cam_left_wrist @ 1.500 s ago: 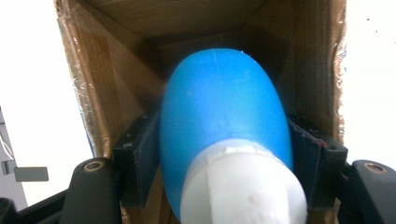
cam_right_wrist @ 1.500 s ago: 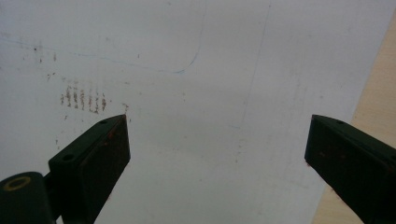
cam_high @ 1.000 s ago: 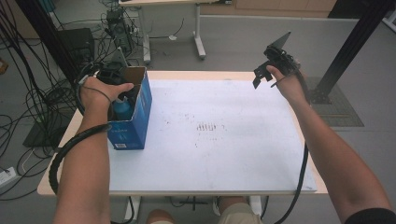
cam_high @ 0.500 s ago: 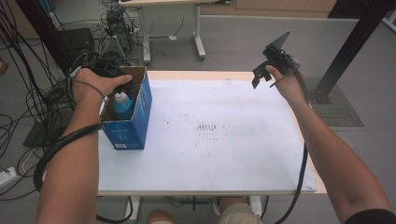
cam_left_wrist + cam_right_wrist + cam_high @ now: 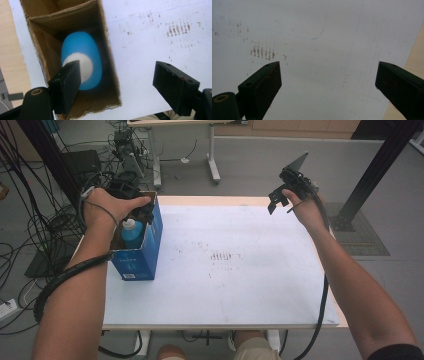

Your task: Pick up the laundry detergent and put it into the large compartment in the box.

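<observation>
inside one blue box (image 5: 137,255): one blue bottle (image 5: 131,233) w/ white cap.

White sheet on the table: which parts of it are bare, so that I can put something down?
The white sheet is bare from the blue box across to its right edge, apart from faint brown stains near the middle. The near strip along the front edge is bare too. The crowded part is the far left corner, where the box holds a blue bottle under the left hand-held gripper.
</observation>
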A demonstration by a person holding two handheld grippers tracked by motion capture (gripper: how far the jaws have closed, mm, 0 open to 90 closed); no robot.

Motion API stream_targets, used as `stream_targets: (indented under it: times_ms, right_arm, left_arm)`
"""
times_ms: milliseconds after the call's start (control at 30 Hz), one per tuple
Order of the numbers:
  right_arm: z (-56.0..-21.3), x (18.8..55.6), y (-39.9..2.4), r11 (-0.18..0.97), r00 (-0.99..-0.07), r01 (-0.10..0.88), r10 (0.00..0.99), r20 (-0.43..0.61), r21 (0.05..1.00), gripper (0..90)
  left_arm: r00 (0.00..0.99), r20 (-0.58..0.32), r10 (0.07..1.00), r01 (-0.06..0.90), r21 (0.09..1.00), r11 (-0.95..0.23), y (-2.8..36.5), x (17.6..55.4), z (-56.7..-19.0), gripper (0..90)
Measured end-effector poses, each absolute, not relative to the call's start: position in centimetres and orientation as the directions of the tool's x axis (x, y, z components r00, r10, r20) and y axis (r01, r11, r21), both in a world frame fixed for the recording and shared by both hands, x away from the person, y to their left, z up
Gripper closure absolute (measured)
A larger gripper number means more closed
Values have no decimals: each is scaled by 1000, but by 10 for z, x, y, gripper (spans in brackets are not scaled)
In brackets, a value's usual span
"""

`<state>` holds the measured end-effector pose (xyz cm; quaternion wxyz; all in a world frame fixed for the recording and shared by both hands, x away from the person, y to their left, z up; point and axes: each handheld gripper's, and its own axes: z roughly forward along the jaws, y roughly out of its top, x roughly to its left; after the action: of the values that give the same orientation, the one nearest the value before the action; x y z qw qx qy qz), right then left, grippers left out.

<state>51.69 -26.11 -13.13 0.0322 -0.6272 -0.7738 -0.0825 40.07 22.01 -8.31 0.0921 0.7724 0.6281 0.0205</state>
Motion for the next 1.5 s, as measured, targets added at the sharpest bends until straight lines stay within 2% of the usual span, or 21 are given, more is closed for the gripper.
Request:
stream_targets:
  times_ms: [367, 867, 1500]
  right_arm:
    - [-132, 519, -262, 195, -206, 977, 966, 154, 81, 65]
    - [-134, 521, -264, 202, -212, 976, 965, 156, 76, 65]
    - [-135, 522, -262, 211, -220, 975, 963, 154, 70, 65]
  left_arm:
    - [302, -76, 950, 941, 181, -285, 186, 401, -74, 165]
    - [401, -57, 914, 909, 150, -389, 135, 407, -76, 73]
    - [456, -40, 889, 883, 143, -447, 107, 405, -74, 61]
